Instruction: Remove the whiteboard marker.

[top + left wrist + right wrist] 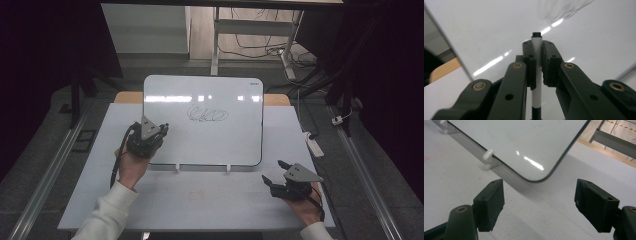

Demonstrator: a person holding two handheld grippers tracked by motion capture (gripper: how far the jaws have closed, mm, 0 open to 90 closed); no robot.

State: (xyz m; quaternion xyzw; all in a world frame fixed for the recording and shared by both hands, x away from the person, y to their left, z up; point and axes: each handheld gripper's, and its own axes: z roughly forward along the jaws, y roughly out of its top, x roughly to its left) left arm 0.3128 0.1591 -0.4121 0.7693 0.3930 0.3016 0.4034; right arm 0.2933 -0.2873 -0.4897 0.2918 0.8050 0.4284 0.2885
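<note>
Two grippers show in the high view: the left gripper (159,131) sits over the whiteboard's (235,145) nine o'clock edge, with a scribble (207,115) toward one o'clock of it; the right gripper (275,172) idles on the worktop (200,200) at five o'clock. Left gripper view: fingers (530,62) pinch a marker (537,60), tip toward the board, likely for writing. Right gripper view: fingers (489,202) spread, holding nothing, below the board's corner (534,178).

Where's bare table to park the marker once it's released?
Bare white table lies in front of the whiteboard, between left gripper holding the marker and right gripper. Narrow strips flank the board. The board's lower left corner is crowded.
</note>
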